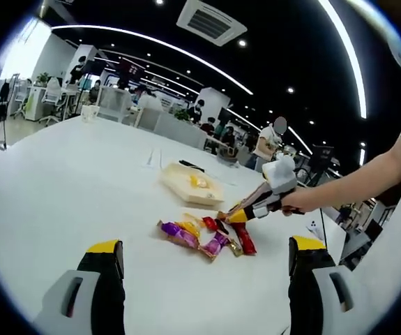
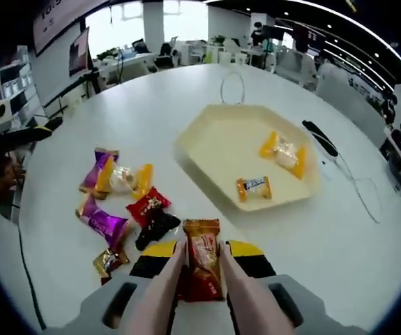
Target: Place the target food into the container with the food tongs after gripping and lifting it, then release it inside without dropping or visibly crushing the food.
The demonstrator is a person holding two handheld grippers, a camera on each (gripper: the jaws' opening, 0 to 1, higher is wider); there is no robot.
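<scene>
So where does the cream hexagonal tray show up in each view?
Left gripper view: cream hexagonal tray sits just right of centre, beyond the pile of wrapped candies.
Right gripper view: the tray is upper centre-right, holding two candies.
Shared landmark: the candy pile, on the white table beside the tray.
</scene>
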